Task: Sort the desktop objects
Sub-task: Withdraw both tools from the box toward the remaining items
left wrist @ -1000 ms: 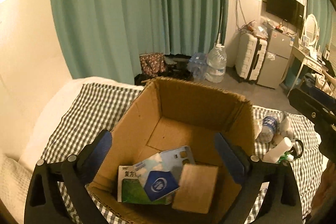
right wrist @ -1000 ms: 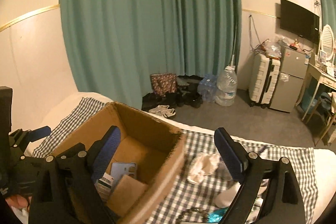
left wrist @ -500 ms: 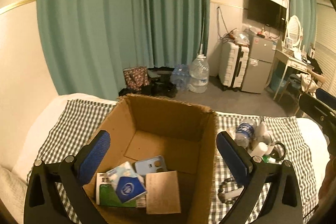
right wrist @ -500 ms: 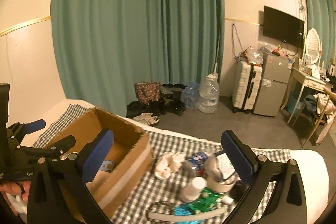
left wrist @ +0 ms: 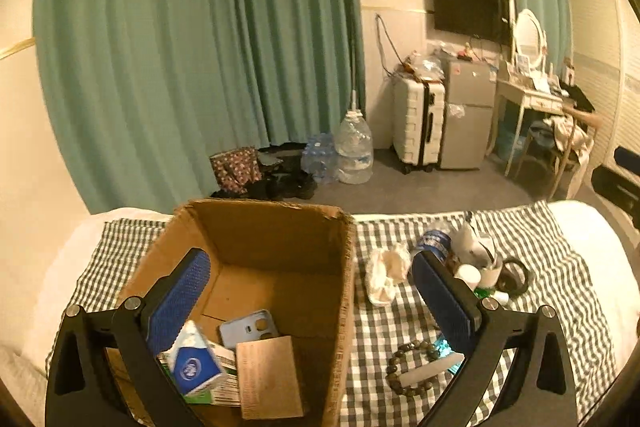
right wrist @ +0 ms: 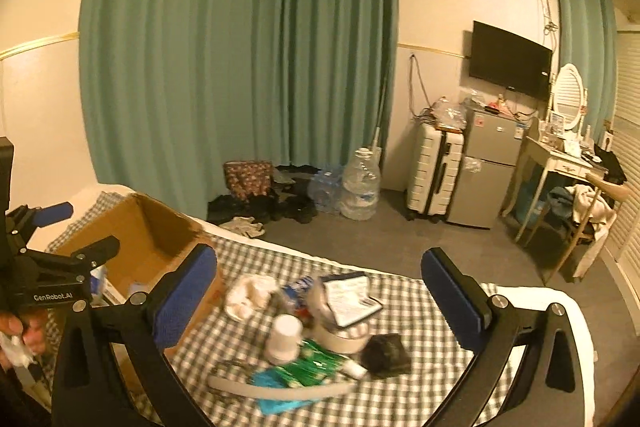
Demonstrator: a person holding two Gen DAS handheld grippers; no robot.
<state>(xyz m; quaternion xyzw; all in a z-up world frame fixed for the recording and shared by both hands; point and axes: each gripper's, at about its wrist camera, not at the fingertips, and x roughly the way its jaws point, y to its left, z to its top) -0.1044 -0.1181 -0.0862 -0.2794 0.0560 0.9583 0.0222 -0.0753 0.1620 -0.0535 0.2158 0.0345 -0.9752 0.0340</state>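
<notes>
Cardboard box (left wrist: 256,267) is standing open-topped toward the left edge of the checked bed cover (left wrist: 560,267), holding a blue phone case (left wrist: 248,329), a brown card (left wrist: 268,377) and a blue-and-white packet (left wrist: 192,367). Against the view a second ago, both cameras are now looking further toward the bed's right side, so the pile of loose things beside the box is sitting between the right tongs (right wrist: 320,299) instead of the box; judging by that, a drop into the box is done and the next pick is being lined up. Those right tongs have just been opening and are now standing wide apart with nothing in them. Left tongs (left wrist: 312,301) are also spread apart and empty, straddling the box's right wall. In the pile, a white strip (right wrist: 280,389) is lying flat nearest the near edge, its long axis running roughly along that edge. Behind it, a white bottle (right wrist: 285,337) is standing upright, cap up. A bead bracelet (left wrist: 412,367) is lying by the strip.
</notes>
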